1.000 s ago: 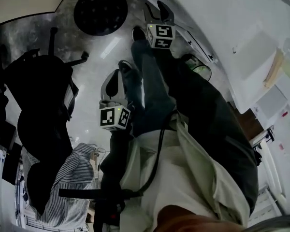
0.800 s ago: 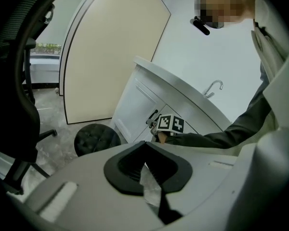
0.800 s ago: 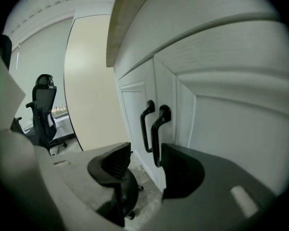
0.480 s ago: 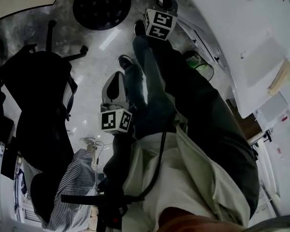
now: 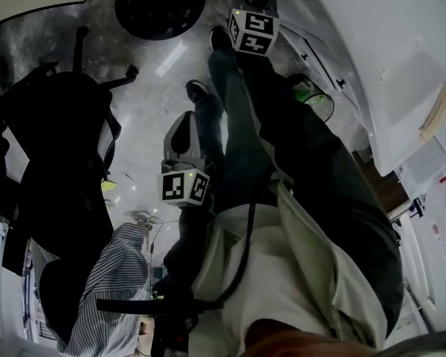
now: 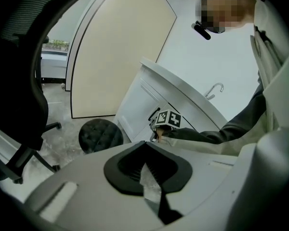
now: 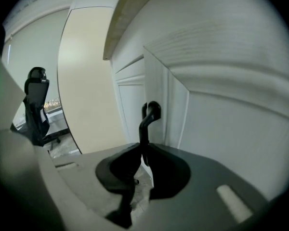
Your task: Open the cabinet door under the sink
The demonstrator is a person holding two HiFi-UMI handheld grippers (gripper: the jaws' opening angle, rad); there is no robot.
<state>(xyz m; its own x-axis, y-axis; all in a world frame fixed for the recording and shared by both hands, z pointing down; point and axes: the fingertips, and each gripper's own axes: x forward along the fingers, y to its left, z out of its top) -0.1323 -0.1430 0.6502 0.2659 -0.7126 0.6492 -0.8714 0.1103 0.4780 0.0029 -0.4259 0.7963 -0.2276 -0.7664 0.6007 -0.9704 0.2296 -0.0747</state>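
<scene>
This looks to me like an office with a washing-up corner, not a home kitchen. A black mesh swivel chair (image 5: 59,147) on castors stands on the polished grey marbled floor (image 5: 152,80), near a round dark tufted stool (image 5: 160,4). The white counter (image 5: 357,36) carries loose papers (image 5: 437,110) and a curved chrome tap (image 6: 214,89). Below it are white panelled cabinet doors (image 7: 135,105) with a black curved handle (image 7: 149,114).

The cabinet door (image 7: 156,81) is white with a framed, recessed panel and stands upright beneath the overhanging counter. It looks closed against the cabinet front, though the seam is hard to read. Its handle (image 7: 145,124) is a slim black bar set vertically near the door's edge, the top end curving back into the door.
</scene>
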